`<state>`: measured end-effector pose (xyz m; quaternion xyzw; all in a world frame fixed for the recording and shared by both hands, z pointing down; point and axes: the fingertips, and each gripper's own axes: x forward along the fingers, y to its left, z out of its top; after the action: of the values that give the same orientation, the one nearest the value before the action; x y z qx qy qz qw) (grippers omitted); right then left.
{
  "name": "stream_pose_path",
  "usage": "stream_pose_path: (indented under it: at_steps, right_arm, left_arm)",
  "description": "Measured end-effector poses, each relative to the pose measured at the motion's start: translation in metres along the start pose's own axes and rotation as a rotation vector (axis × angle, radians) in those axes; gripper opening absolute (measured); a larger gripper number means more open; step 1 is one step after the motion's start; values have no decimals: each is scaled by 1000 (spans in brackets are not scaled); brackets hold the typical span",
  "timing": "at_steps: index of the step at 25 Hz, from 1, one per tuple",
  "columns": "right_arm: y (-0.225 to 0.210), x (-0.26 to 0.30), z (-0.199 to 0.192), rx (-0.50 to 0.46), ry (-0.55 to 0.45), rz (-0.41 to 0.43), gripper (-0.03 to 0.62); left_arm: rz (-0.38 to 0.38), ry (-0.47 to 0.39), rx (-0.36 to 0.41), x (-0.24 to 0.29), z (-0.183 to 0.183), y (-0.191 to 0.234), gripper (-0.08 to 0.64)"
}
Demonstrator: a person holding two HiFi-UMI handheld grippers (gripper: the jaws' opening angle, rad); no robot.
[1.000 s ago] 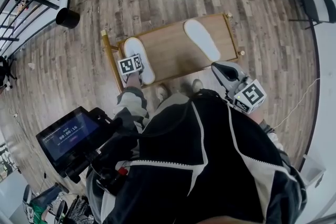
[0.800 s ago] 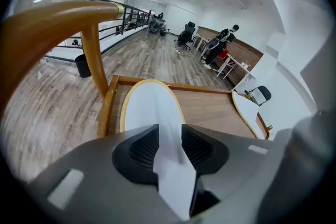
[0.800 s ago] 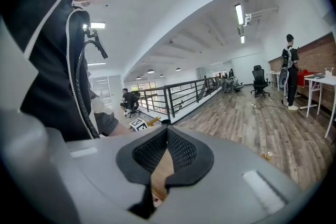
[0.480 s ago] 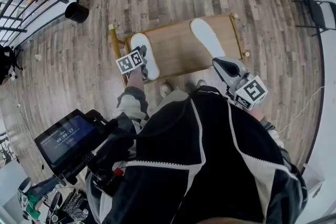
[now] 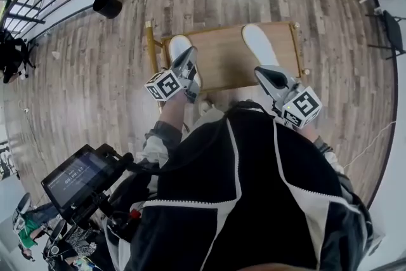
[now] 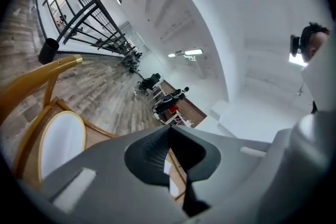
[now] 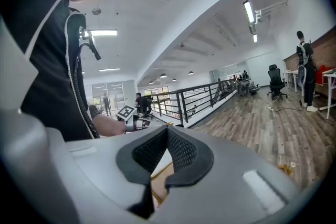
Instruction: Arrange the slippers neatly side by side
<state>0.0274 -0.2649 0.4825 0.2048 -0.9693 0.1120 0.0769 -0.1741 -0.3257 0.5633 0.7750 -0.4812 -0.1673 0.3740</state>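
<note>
Wooden bench (image 5: pixel 222 60), two slippers (image 5: pixel 260 44) well apart, head view; gripper views, shut jaws

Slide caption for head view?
Two white slippers lie apart at opposite ends of a low table; left gripper, jaws just closed empty, and shut right gripper hover nearby.

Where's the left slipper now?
Head view: left slipper on the left end of the wooden bench, partly behind the left gripper; other slipper at its right end.
</note>
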Motion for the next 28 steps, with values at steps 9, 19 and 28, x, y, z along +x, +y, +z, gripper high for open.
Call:
stream_pose_path:
  at_steps: [9, 19, 28]
  right_arm:
    - [-9, 24, -16, 9, 11, 34, 5]
    - [-9, 36, -30, 32, 25, 68, 5]
    - [-63, 54, -87, -8, 234, -20, 73]
  left_arm:
    - [-140, 56, 393, -20, -14, -71, 18]
    - [-138, 101, 600, -31, -31, -91, 18]
    - [-78, 77, 635, -43, -22, -84, 18]
